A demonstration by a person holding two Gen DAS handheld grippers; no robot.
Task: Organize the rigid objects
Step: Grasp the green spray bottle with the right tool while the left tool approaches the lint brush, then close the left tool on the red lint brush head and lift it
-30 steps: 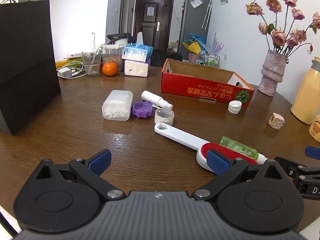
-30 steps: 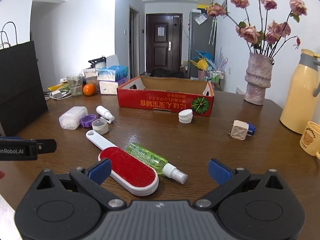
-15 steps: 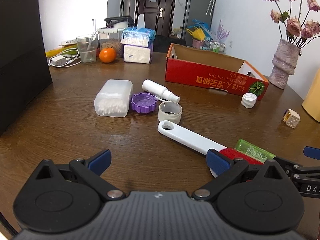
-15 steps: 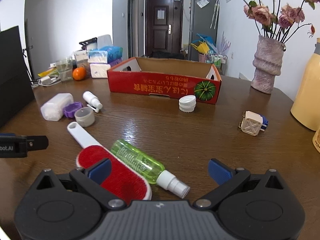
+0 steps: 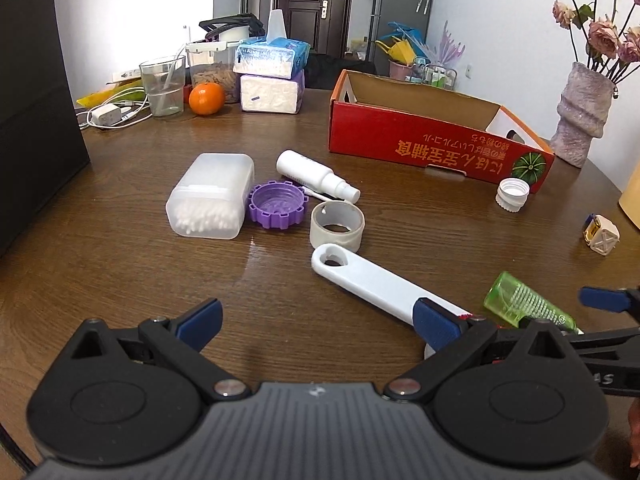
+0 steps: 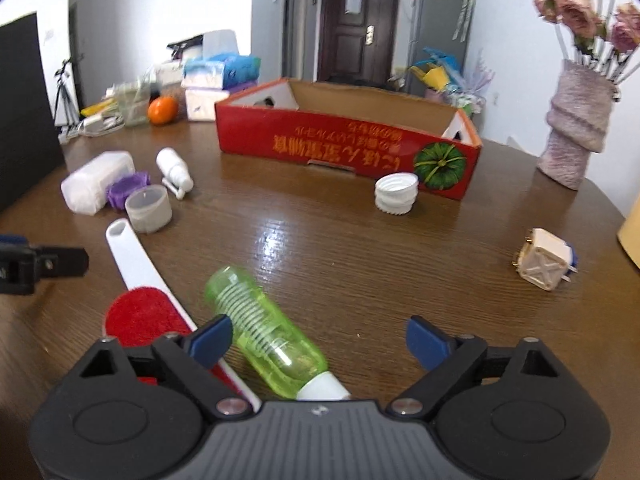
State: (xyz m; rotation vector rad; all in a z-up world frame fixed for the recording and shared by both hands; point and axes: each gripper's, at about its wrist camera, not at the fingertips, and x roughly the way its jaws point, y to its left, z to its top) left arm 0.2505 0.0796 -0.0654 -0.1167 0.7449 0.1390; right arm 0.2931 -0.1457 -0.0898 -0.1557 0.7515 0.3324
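progress: red cardboard box looks empty, nothing sorted | left: clutter mid-table | right gripper closing around green plastic spray bottle, no contact | left gripper wide, empty

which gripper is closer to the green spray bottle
Right. The right gripper straddles the green spray bottle, jaws closing, pads not yet on it. The left gripper sits off to its left.

A brown wooden table carries a red cardboard box, a green spray bottle, a lint brush, a cotton-swab box, a purple cap, a tape roll, a white cap, a plug adapter, an orange and a vase.
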